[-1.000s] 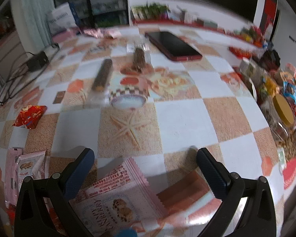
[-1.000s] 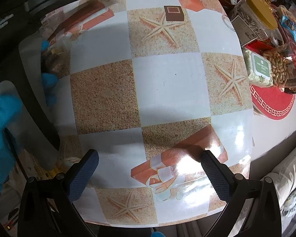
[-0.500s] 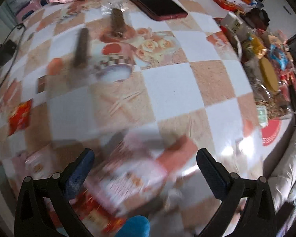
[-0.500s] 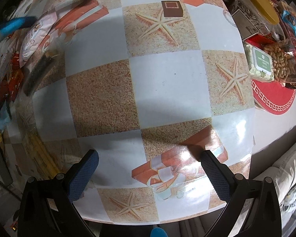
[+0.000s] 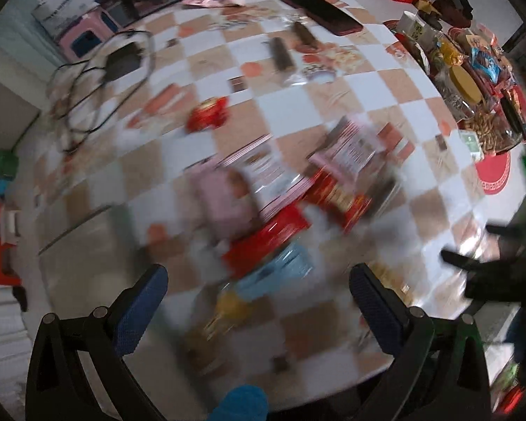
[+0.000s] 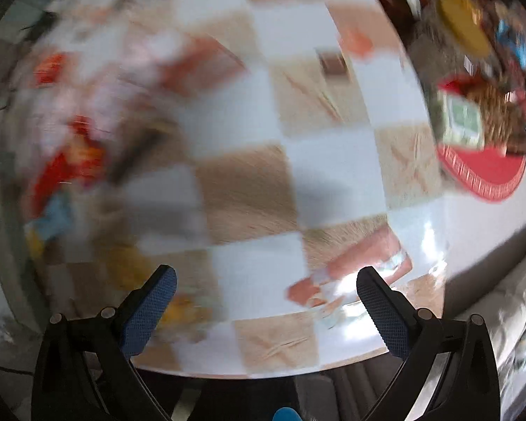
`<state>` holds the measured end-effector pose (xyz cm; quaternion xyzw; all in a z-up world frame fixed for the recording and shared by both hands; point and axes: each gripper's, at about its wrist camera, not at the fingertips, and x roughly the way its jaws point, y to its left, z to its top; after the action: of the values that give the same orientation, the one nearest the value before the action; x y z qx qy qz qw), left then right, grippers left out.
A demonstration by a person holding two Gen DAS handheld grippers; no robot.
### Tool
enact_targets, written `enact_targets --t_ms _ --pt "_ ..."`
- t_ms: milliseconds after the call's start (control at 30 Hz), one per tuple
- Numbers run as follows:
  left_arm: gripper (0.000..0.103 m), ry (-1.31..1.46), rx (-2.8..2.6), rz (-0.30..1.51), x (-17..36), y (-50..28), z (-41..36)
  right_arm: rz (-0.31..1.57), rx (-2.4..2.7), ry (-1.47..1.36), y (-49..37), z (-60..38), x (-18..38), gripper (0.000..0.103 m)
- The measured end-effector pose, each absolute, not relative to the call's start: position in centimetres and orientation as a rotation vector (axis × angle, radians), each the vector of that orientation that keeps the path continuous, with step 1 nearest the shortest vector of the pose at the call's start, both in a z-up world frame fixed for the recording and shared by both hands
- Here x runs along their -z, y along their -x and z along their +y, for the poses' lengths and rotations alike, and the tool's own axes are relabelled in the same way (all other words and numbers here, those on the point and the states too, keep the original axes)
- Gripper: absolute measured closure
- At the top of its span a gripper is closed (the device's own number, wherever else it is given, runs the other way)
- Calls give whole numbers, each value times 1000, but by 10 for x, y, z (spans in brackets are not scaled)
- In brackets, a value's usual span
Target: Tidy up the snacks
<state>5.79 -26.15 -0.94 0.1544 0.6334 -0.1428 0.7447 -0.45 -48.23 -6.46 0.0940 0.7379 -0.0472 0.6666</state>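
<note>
Both views are blurred by motion. My left gripper (image 5: 259, 280) is open and empty, high above a loose pile of snack packets (image 5: 280, 196) in pink, red and light blue on the checked table (image 5: 378, 87). A small red packet (image 5: 207, 117) lies apart, further back. Two dark snack bars (image 5: 280, 54) lie near the far side. My right gripper (image 6: 266, 287) is open and empty above the table's near edge; the blurred packet pile (image 6: 66, 161) shows at its left. The right gripper (image 5: 480, 263) also shows at the right of the left wrist view.
A dark phone (image 5: 321, 17) lies at the far side. A charger with cables (image 5: 119, 61) lies at the far left. A crowded group of snack jars, nuts and a yellow lid (image 5: 468, 84) stands at the right by a red mat (image 6: 487, 172). A sofa (image 6: 508, 343) is beyond the edge.
The left gripper has pulled up and back, so much more of the table and the whole packet pile now show. The right gripper has also shifted back toward the table's edge. Both stay open.
</note>
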Motion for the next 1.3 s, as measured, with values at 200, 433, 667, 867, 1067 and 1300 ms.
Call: enact_targets --t_ms 200,433,667,867,1067,1300 --pt "0 -338 270 1346 -31 -43 -220 1450 20 -157 -9 -434 -20 0" --pt "0 -281 211 1251 -78 -48 -192 1266 -38 -65 -30 -389 -94 0" --pt "0 -293 203 1222 -92 -43 -191 1159 -64 -25 -38 -374 -123 0" --pt "0 -309 198 1189 -101 -40 -195 1144 -85 -21 -36 -367 -129 0" --pt "0 -313 197 1176 -106 -38 -196 1128 -75 -39 -33 -372 -137 0" --pt "0 -313 192 1177 -106 -36 -197 1128 -71 -45 -31 -373 -138 0"
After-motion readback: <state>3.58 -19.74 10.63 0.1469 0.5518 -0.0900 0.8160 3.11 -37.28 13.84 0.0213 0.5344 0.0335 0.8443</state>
